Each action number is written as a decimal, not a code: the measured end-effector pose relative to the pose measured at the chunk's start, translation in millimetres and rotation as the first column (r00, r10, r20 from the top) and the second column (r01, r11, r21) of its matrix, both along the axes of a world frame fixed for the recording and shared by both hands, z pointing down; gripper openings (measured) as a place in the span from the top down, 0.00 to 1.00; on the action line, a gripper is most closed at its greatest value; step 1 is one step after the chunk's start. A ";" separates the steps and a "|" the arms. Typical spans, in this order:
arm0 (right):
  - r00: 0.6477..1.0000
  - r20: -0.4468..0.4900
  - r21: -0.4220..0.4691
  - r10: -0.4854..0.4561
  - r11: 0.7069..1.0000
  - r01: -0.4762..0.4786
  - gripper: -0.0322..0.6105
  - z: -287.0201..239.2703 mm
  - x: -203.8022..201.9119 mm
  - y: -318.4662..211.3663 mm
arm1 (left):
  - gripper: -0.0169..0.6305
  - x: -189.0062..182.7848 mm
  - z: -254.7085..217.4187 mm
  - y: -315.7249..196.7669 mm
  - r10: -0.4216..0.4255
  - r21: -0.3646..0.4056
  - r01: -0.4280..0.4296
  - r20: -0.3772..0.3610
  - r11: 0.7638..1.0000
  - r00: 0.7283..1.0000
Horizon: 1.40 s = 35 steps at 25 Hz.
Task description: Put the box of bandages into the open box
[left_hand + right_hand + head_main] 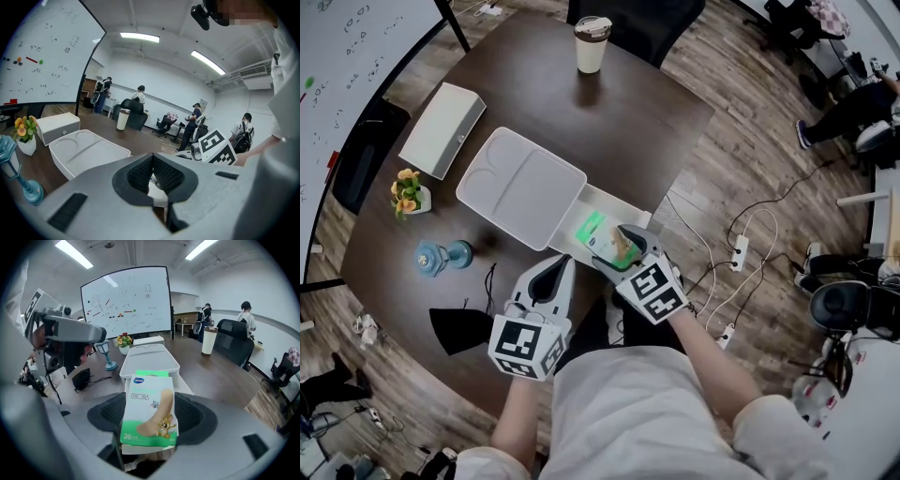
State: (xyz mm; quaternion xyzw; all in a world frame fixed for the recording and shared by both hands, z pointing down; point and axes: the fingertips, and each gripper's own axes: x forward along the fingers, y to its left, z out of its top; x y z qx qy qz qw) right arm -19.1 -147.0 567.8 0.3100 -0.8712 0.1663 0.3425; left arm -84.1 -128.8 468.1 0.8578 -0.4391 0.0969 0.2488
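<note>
The box of bandages [149,416], white and green with a cartoon plaster on it, sits between the jaws of my right gripper [149,420], which is shut on it. In the head view that gripper [619,247] holds the bandage box [624,247] over the near edge of the open white box [623,208]. The open box's lid [520,186] lies flipped back to the left, and something green [592,228] lies inside. My left gripper [557,274] hovers just left of the open box, shut and empty, with its pads [140,173] pressed together.
On the dark round table stand a paper coffee cup [592,43] at the far edge, a closed white case [442,128], a small flower pot [410,192], a blue lamp figure [441,256] and a black pouch [459,328]. Power strips [737,253] lie on the floor to the right.
</note>
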 end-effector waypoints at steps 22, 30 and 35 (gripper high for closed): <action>0.996 -0.079 -0.037 -0.048 0.998 0.045 0.44 48.3 -13.5 -11.7 | 0.97 -15.0 10.1 6.9 -0.041 -0.022 0.041 0.003 0.999 0.999; 0.983 -0.155 -0.021 -0.103 0.995 0.101 0.44 56.5 -15.7 -14.8 | 0.97 -17.0 9.4 6.4 -0.045 -0.019 0.045 0.002 0.999 0.999; 0.969 -0.204 -0.012 -0.137 0.990 0.138 0.44 62.4 -16.8 -16.8 | 0.97 -16.8 9.8 6.2 -0.050 -0.023 0.050 -0.001 0.998 0.999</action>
